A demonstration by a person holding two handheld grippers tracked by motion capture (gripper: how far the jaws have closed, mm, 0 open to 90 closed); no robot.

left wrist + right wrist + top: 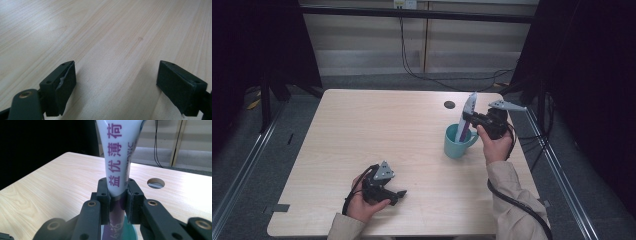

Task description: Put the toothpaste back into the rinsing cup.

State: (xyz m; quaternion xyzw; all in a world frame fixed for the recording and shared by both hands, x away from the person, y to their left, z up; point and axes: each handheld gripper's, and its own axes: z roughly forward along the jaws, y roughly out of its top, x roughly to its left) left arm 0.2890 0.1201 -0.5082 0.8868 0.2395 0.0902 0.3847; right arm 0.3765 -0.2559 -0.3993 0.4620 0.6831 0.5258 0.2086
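A white and purple tube (pixel 466 119) with purple characters stands nearly upright, its lower end inside a teal mug (pixel 457 143) at the table's right. My right gripper (pixel 471 119) is shut on the tube just above the mug's rim. In the right gripper view the two black pads (pixel 130 200) press on the tube (pixel 117 162) from both sides, with the mug's rim (pixel 130 233) below. My left gripper (pixel 398 196) rests low near the table's front edge, held by the left hand. Its jaws stand wide apart (pixel 116 86) over bare wood, with nothing between them.
The light wooden table (pixel 377 130) has a round cable hole (pixel 449 105) behind the mug. Black cables hang against the far wall (pixel 412 60). Dark curtains flank both sides, and metal floor rails run beside the table.
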